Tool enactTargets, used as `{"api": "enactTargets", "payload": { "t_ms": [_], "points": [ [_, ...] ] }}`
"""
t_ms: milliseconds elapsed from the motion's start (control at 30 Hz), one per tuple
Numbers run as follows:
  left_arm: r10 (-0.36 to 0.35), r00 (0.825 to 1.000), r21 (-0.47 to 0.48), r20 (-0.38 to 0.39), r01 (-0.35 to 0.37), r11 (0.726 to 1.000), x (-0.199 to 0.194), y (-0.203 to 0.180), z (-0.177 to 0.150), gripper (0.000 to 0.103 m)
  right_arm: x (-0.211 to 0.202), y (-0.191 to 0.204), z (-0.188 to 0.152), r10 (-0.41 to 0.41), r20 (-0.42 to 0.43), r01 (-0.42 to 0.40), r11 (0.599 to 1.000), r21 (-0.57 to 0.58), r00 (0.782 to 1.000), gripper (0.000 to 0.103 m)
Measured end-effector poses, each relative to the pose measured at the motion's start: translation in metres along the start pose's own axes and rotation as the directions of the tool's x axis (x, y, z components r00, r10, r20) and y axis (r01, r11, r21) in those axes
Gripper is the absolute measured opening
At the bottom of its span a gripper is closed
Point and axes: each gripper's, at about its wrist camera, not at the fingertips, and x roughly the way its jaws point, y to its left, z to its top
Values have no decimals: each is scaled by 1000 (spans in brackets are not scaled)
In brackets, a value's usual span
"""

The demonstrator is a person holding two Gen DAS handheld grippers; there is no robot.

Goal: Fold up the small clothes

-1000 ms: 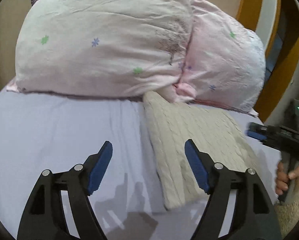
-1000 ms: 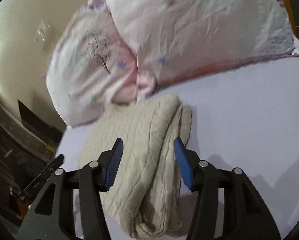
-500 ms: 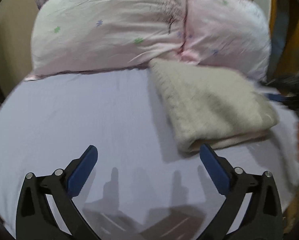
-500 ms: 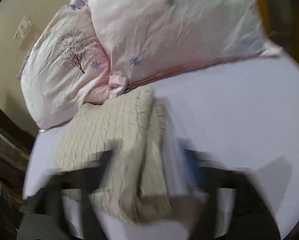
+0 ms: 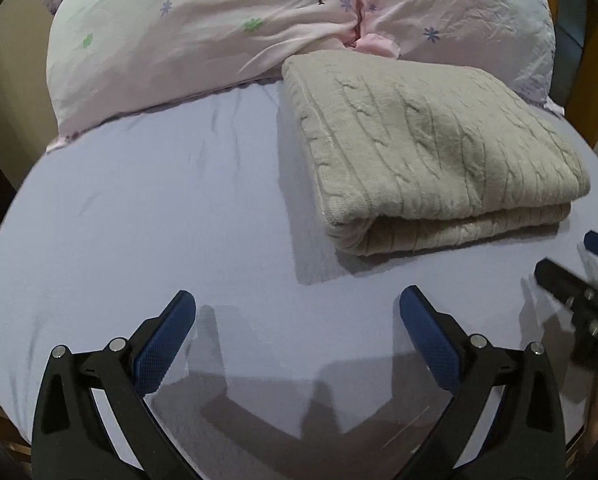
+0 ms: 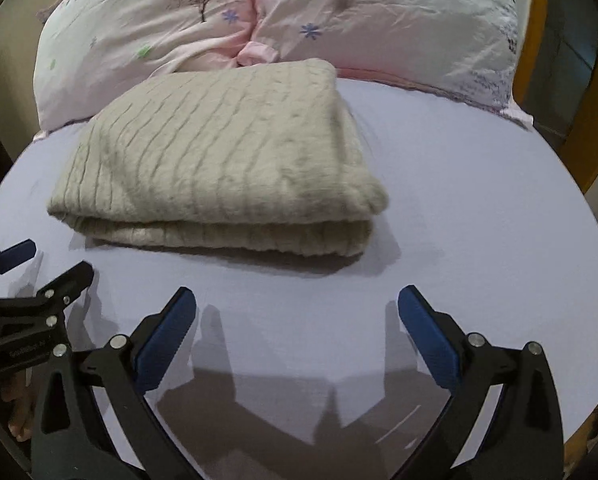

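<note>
On the bed [image 5: 139,220], the folded cable-knit sweater [image 5: 431,152] rests finished against the pillows [image 5: 219,20]; left tool [image 5: 297,330] and right tool [image 6: 297,330] gape wide, empty, clear of it.

Dim indoor light, soft shadows (edges fisheye-bent, slightly blurred).

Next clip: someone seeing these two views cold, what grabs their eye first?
The folded beige knit sweater stands out first, lying as a thick, neat stack on the lilac sheet, its far edge up against the pillows. Those pink pillows, printed with small flowers and a tree, fill the background. In front, the left gripper and right gripper both hang wide open over bare sheet, apart from the sweater.
</note>
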Motion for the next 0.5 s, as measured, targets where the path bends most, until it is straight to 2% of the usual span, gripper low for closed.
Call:
{"api": "enactTargets", "payload": {
  "t_ms": [67,100,200,500],
  "points": [
    [-33,999,-32,-5,33,999,4,6,0,102,5,5,2,-10,-4,10,1000,-1,1000,101],
    [-29,1000,-31,-4,28,999,4,7,0,102,11,5,1,-28,-32,28,1000,14,999,101],
    [-27,1000,-28,0,27,999,4,5,-1,102,10,6,-3,-44,-14,44,998,45,999,101],
    [-40,999,-10,-4,40,999,3,3,-3,102,10,15,-4,8,-12,-8,1000,-21,1000,101]
  ]
}}
